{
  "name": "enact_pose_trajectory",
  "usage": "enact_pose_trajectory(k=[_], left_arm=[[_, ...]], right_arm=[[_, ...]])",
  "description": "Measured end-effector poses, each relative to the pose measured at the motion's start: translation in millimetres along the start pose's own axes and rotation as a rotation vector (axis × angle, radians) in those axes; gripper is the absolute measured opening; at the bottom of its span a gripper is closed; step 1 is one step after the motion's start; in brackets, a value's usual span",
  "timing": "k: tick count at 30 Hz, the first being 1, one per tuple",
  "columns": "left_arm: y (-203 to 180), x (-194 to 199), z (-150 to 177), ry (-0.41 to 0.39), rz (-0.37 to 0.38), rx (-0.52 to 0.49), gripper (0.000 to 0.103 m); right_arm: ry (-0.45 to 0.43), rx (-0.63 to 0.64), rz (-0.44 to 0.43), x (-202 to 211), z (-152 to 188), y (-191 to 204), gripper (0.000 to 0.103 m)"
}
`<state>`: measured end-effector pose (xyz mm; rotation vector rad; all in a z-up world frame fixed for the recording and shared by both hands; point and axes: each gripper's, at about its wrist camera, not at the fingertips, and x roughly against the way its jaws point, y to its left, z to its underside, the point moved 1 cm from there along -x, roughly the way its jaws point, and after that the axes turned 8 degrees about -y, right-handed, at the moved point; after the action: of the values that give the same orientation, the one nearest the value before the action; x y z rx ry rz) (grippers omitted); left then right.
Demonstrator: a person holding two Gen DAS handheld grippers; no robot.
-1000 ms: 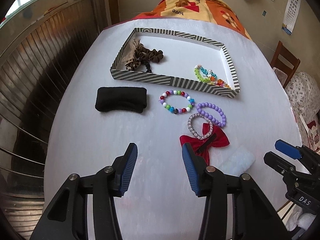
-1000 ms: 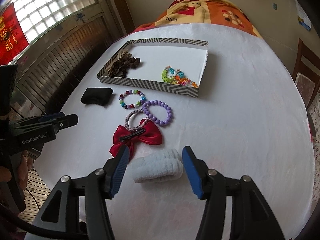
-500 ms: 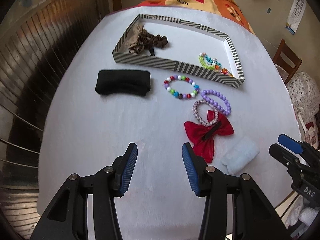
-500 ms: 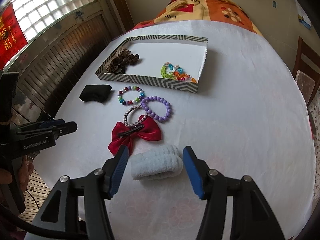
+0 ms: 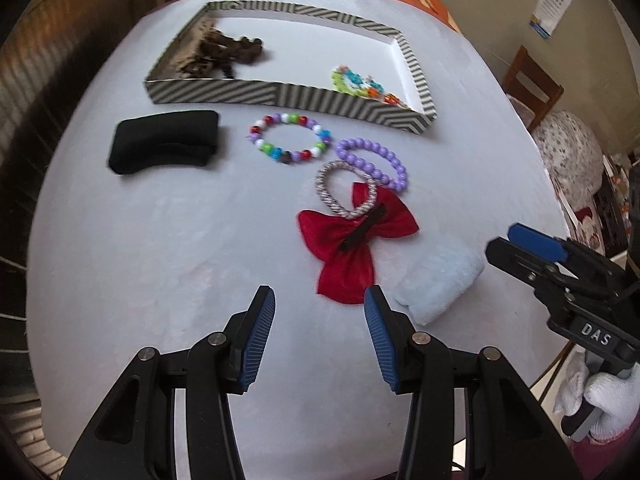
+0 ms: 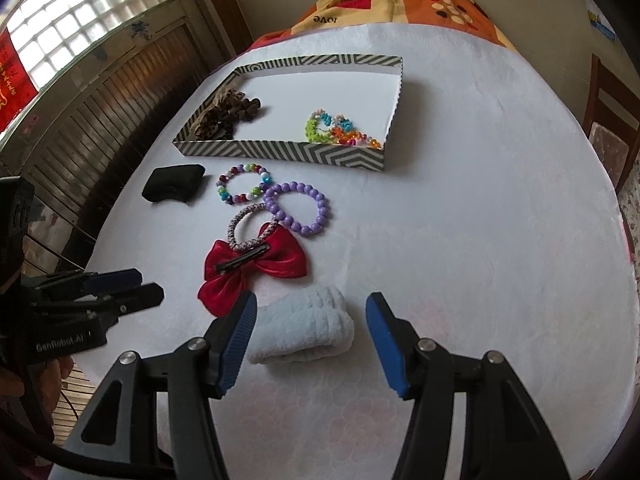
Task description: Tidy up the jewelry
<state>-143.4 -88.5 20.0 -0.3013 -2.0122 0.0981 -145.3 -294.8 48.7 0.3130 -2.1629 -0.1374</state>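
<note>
- Your left gripper [image 5: 320, 332] has dipped toward the bench [image 5: 160, 260] and tipped further down over the last second; its jaws stand released, nothing between them, bare cloth below.
- The red bow [image 5: 354, 240] now lies just ahead of the left jaws and to their right-hand side, closer than a second ago, so it looks like your next pick.
- Your right gripper [image 6: 310, 338] has barely shifted; its jaws stay released, straddling the pale blue roll [image 6: 306, 326] without pressing it.
- Beyond the bow lie the silver ring [image 5: 346, 188], purple bracelet [image 5: 374, 164], multicolour bracelet [image 5: 290, 138] and black pad [image 5: 164, 142], all outside the striped tray [image 5: 280, 94].
- The tray already holds two pieces, so most of the sorting is left.
</note>
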Motion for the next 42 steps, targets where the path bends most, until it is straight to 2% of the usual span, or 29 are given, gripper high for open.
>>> enact_pose_trajectory(k=[4,9,12,16,23,28,33,34,35,37,42], left_arm=[[1.6,-8.2,-3.2,0.027,0.026,0.014,0.037],[19.8,-15.2,-12.5,0.041,0.038,0.094,0.037],[33.2,-12.9,-18.4,0.029,0.019,0.123,0.037],[55.9,-4.7,-26.8,-0.007,-0.027,0.149,0.037],[111.6,6.3,-36.1,-0.039,-0.070,0.248,0.037],[144.1,6.3,-43.8,-0.047,-0.085,0.299,0.037],[153.3,-3.0,-52.7,-0.031,-0.072,0.313,0.037],[154.0,-4.9,-55.0,-0.028,-0.069,0.316,0.037],[154.9,-6.7,-57.6,-0.027,-0.067,0.317,0.037],[156.8,-9.7,-64.1,-0.028,-0.068,0.314,0.037],[168.7,-17.1,-86.1,-0.037,-0.070,0.325,0.037]], right_arm=[[0.000,0.008,0.009,-12.2,-10.2,-3.1,0.060],[0.013,0.039,-0.016,-28.8,-25.0,4.7,0.059],[0.027,0.058,-0.085,-40.6,-34.1,18.6,0.047],[0.073,0.097,-0.130,-64.2,-42.3,39.0,0.033],[0.168,0.105,-0.084,-107.9,-40.9,48.5,0.031],[0.170,0.067,-0.106,-119.5,-48.8,44.7,0.031],[0.174,0.071,-0.104,-132.1,-54.8,46.0,0.031],[0.174,0.080,-0.096,-133.0,-54.5,47.1,0.029],[0.169,0.093,-0.083,-133.7,-55.0,48.1,0.020],[0.166,0.097,-0.077,-135.0,-54.9,47.5,0.010],[0.122,0.062,-0.112,-122.3,-60.4,44.4,0.008]])
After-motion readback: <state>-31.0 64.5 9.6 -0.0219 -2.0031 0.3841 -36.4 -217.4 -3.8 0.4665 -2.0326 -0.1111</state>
